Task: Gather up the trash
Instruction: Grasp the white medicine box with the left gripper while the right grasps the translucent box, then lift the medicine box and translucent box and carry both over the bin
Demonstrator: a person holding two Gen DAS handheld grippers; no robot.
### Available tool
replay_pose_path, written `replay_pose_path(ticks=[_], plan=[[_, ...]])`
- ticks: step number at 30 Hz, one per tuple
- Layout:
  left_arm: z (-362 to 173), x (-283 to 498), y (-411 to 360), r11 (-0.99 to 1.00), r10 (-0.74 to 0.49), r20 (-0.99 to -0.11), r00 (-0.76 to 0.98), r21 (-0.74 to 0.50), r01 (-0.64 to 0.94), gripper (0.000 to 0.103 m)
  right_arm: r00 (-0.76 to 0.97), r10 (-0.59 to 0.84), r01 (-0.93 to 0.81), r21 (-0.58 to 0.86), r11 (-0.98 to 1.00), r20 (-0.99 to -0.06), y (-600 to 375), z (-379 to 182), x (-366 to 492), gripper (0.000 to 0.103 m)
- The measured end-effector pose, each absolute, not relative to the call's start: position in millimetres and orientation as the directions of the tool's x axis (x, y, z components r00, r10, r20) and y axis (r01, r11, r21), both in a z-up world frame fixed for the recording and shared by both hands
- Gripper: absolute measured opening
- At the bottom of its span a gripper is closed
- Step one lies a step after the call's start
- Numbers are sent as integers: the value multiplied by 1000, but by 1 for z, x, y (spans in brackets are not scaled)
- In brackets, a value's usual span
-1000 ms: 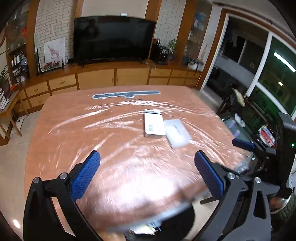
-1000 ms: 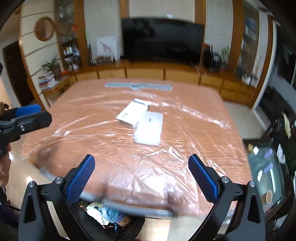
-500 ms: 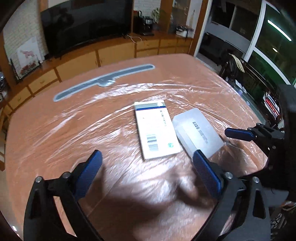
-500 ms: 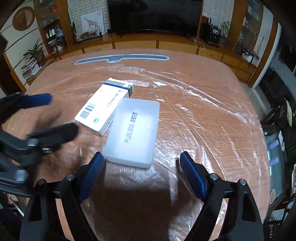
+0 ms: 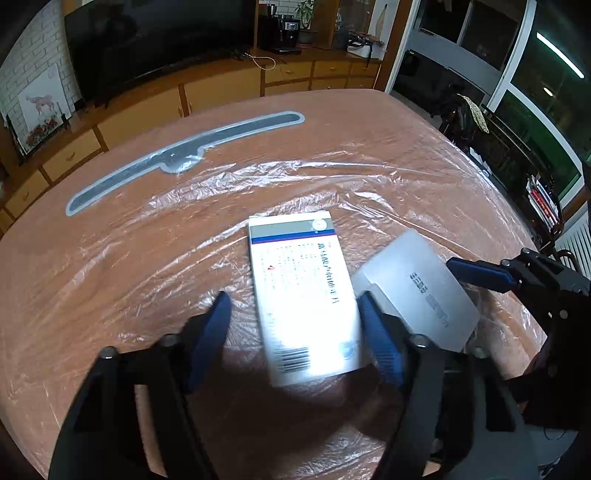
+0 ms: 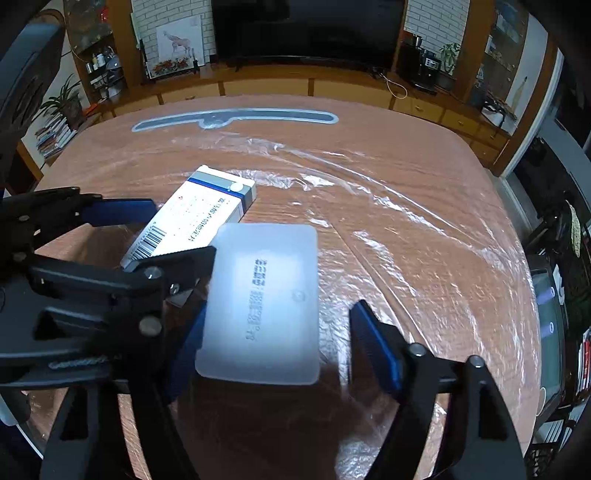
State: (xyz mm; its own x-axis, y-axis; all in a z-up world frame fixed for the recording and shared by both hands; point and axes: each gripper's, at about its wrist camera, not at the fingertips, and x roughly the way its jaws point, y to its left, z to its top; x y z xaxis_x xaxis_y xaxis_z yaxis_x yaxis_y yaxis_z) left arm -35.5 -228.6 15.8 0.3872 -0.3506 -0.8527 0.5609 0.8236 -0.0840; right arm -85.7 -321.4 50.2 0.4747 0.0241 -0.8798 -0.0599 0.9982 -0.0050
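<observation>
A white medicine carton [image 5: 301, 295] with a blue stripe and a barcode lies on the plastic-covered table [image 5: 110, 258]. My left gripper [image 5: 293, 314] is open with its blue fingers on either side of the carton's near half. A translucent white plastic box [image 6: 264, 302] lies beside the carton, overlapping its corner. My right gripper [image 6: 275, 332] is open and straddles this box; its left finger is partly hidden behind the left gripper [image 6: 110, 229]. The plastic box [image 5: 417, 291] and the right gripper's finger [image 5: 480, 275] also show in the left wrist view.
A long grey strip [image 5: 177, 158] lies flat at the table's far side. Wooden cabinets [image 6: 295, 86] with a large TV [image 6: 306, 29] stand behind the table. The table's right edge [image 6: 517, 229] drops toward shelves and chairs.
Both grippers have moved forward and down over the table. The left one now straddles the carton and the right one straddles the plastic box. Both jaws have narrowed.
</observation>
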Motion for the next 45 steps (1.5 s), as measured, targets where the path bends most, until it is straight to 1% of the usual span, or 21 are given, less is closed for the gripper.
replay_pose_path(ticks=[1,2,3,8,15,18,23,33,45], plan=[[16,-35,-230,824,-343,-853,392,-73,562,56,476,25,-60,-4,998,-879,-322,51,-85,64],[16,-35,-231,825,-337,-853,398,-64,562,54,480,23,-60,-6,998,-877,-322,52,-84,56],[16,-35,-230,823,-338,-853,398,-63,564,54,483,27,-65,-6,998,-875,-321,53,-84,54],[18,-37,-226,828,-346,-844,410,-69,557,53,490,58,-56,35,998,-870,-327,55,-86,54],[24,-37,-212,839,-393,-832,392,-150,522,52,504,140,-31,144,989,-852,-338,64,-92,54],[27,-40,-206,844,-399,-827,395,-164,510,52,509,174,-20,191,981,-843,-344,70,-95,54],[32,-48,-197,851,-403,-821,405,-173,495,52,520,185,-26,201,979,-834,-346,77,-102,54],[38,-77,-188,865,-374,-819,436,-138,483,52,505,217,-54,220,974,-835,-345,80,-117,54],[44,-122,-165,879,-376,-804,462,-150,453,52,505,268,-125,238,963,-820,-331,93,-147,54]])
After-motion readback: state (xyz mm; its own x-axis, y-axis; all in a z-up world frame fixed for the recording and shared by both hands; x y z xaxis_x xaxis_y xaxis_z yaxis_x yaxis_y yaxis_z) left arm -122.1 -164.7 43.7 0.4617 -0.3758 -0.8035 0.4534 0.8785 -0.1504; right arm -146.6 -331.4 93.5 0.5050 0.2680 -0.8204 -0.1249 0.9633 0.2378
